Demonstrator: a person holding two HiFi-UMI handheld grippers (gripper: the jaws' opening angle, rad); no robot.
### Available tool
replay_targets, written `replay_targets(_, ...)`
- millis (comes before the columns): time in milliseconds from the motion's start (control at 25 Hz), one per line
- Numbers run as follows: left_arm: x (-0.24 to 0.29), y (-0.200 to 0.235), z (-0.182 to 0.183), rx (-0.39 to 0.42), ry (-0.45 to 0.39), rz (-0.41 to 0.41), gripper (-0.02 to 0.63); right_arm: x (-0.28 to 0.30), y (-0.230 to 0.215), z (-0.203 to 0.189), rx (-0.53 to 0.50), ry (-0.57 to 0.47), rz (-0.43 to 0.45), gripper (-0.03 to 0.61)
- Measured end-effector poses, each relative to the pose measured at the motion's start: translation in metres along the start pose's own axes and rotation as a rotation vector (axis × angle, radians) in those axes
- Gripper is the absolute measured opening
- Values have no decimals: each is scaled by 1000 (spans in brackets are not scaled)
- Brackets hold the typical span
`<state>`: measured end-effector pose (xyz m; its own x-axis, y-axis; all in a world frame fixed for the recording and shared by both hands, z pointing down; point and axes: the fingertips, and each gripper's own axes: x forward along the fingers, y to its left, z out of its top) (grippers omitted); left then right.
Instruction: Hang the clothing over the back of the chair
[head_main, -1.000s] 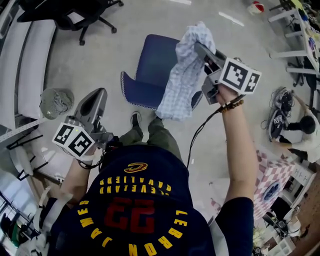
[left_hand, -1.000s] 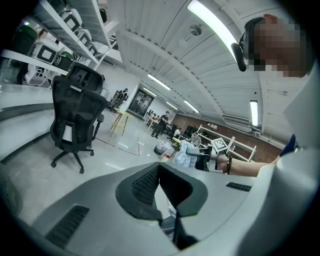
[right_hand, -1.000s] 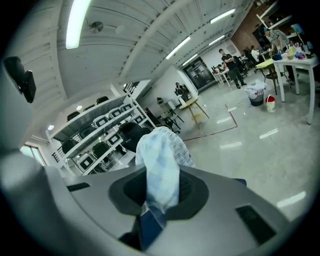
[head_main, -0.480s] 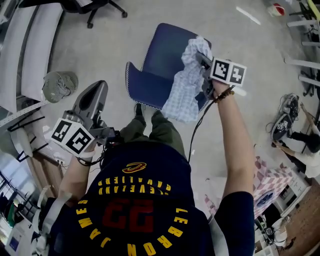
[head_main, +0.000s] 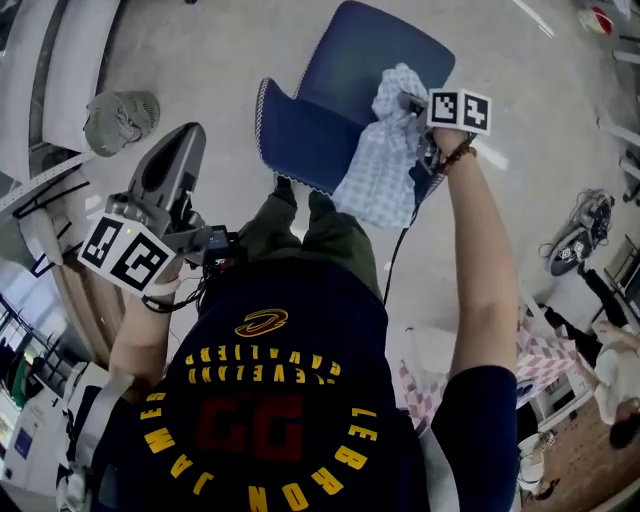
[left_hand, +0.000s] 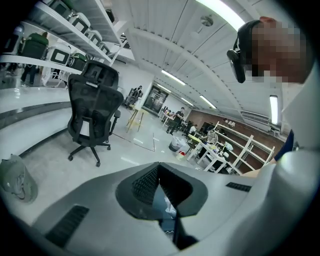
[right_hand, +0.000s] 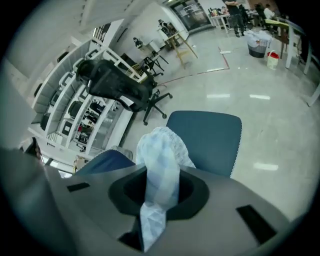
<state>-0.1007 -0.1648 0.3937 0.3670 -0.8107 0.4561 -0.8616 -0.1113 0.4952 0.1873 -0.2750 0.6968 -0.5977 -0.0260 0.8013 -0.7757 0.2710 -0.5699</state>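
A blue chair (head_main: 350, 70) stands in front of the person, its back (head_main: 300, 135) on the near side. My right gripper (head_main: 408, 103) is shut on a light blue checked shirt (head_main: 385, 170), bunched at the jaws. The shirt hangs down over the right end of the chair's back. In the right gripper view the shirt (right_hand: 161, 160) rises between the jaws, with the chair's seat (right_hand: 210, 140) beyond it. My left gripper (head_main: 175, 165) is held out to the left of the chair, shut with nothing in it, apart from shirt and chair.
A black office chair (right_hand: 117, 85) stands farther off on the pale floor. A round grey fan (head_main: 120, 115) and a white desk (head_main: 60, 60) are at the left. Shoes (head_main: 575, 240) and a checked cloth (head_main: 540, 350) lie at the right, near another person (head_main: 615, 370).
My right gripper has come down with the shirt, from above the chair to its back. The left gripper has sunk a little. The chair now shows nearer the top of the view.
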Motion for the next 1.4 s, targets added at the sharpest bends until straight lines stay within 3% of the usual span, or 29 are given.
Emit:
replay_targets(280,-1,19,-18,-12,29,42,3,43,-17,-43,-175,229,-96,59)
replay_targets(720,2,25,-16,-13,24,58,3,64,-22,-74,-313,398,-168,61)
replay_targets(760,2,24,-16,-12,24,56,3,64,-24,-78,-325,419,-172,78)
replay_targets(920,4,20,-15,-8,25,45,3,62,-28,-95,-357,516,-173,284)
replay_targets(1120,2,17,-13,-1,19,35,3,47,-35,-95,-333,513,-175,319)
replay_targets(1400,0,7,-8,13,7,5,3,7,-30,-66,-290,365,-155,319)
